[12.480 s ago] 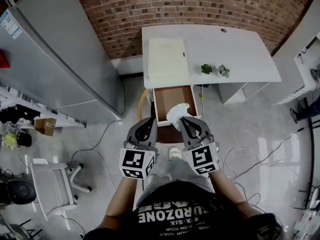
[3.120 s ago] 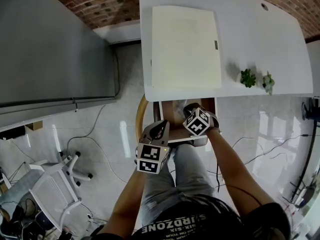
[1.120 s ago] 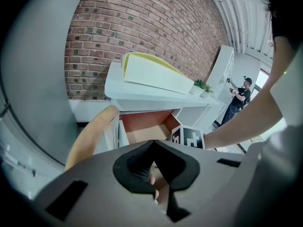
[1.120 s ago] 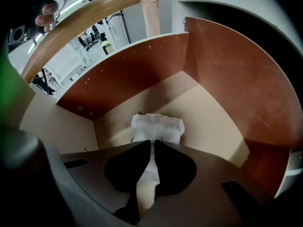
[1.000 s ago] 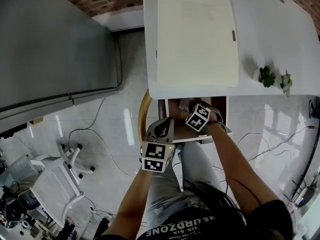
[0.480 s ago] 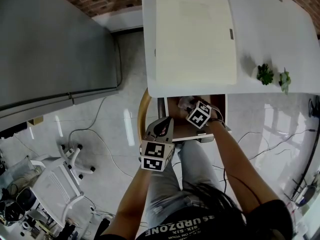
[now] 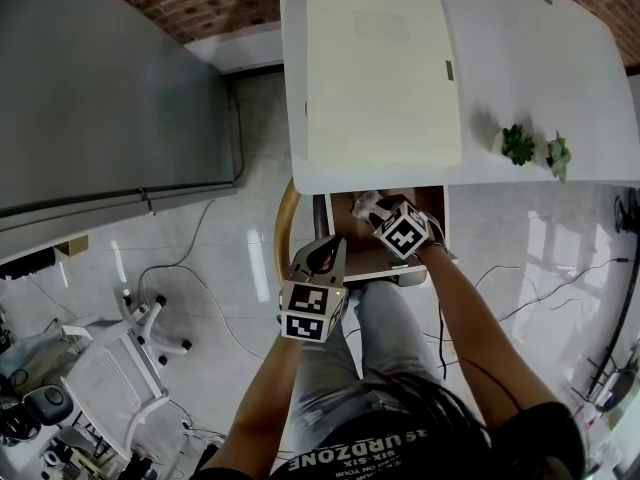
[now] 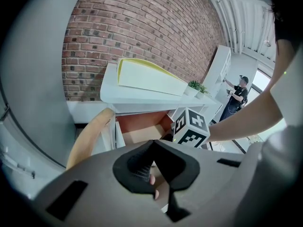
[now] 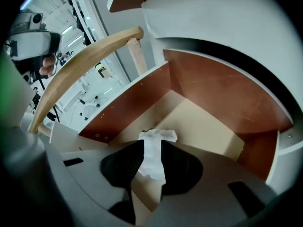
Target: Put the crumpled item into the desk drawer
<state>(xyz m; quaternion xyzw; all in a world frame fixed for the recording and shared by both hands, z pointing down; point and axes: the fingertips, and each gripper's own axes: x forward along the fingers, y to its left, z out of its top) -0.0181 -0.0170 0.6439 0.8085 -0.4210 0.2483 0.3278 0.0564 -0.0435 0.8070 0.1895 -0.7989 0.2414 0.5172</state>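
The right gripper [image 9: 151, 145] is pointed steeply down into the open desk drawer [image 9: 125, 105], and its jaws, which have just been opening, are seen standing wide apart. The crumpled item [image 9: 158, 136], a white wad of paper, is framed in the gap between the two fingers but is not pressed by either pad; it is laid on the pale drawer floor below the fingertips. Its long axis is lined up with the fingers: the broader, ruffled end is pointed away past the fingertips, while the narrower end is drawn back between the pads toward the gripper's body. The reddish-brown drawer walls are found beyond the fingertips and off to either side, and a curved wooden chair back [image 9: 80, 63] is seen farther out past the left-hand finger. The left gripper [image 8: 152, 144] is angled downward, with its fingertips brought together and nothing caught between them. The right gripper's marker cube [image 8: 191, 129] is seen just beyond those closed tips and a little to their right, with the drawer opening lying beyond them as well. In the head view the drawer is shown pulled out from under the white desk [image 7: 520, 58], and the white wad is glimpsed just ahead of the right gripper's fingers.
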